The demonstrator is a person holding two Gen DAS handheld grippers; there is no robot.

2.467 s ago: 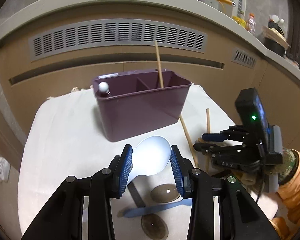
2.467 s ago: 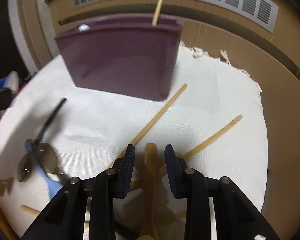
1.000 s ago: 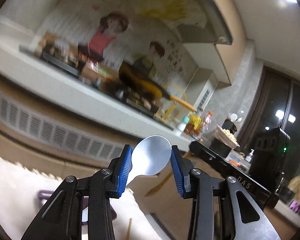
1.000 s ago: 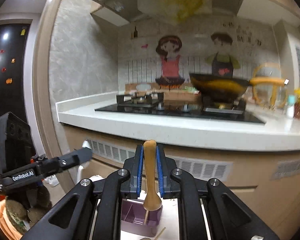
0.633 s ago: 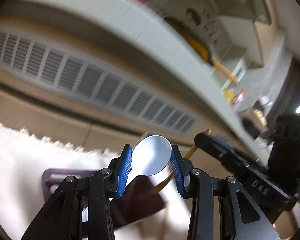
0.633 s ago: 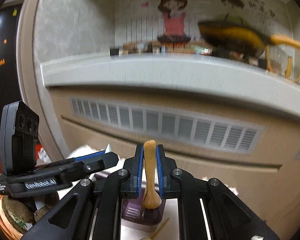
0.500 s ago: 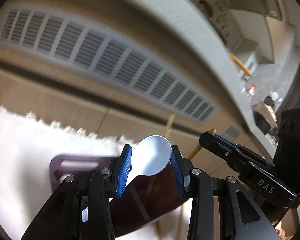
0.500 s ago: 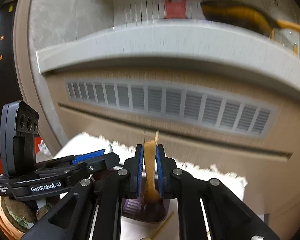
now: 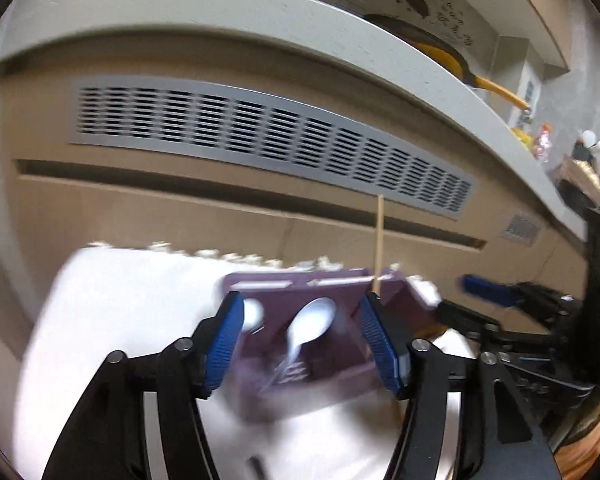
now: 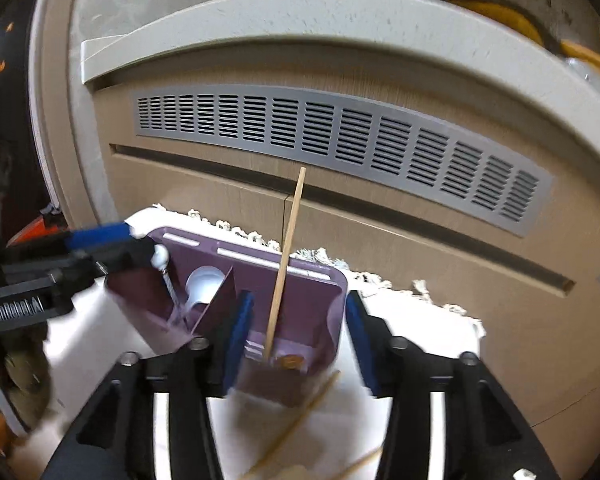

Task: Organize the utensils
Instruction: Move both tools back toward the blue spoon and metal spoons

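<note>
A purple utensil holder (image 9: pixel 324 320) (image 10: pixel 300 304) stands on a white cloth. My left gripper (image 9: pixel 302 344) is open above its left part, and a white spoon (image 9: pixel 310 326) stands free in a compartment, also shown in the right wrist view (image 10: pixel 202 282). A second white-tipped utensil (image 10: pixel 161 258) stands in the leftmost compartment. My right gripper (image 10: pixel 296 336) is open over the right compartment, where a wooden chopstick (image 10: pixel 286 256) leans and a wooden spoon (image 10: pixel 290 361) lies low inside.
More chopsticks (image 10: pixel 296 424) lie on the cloth (image 9: pixel 120 320) in front of the holder. A cabinet front with a grey vent (image 10: pixel 340 136) rises close behind the table. The other gripper shows at each view's edge (image 9: pixel 540 320) (image 10: pixel 40 280).
Both grippers tipped down over the holder and opened. The white spoon left the left gripper and the wooden spoon left the right gripper; both now sit in the holder.
</note>
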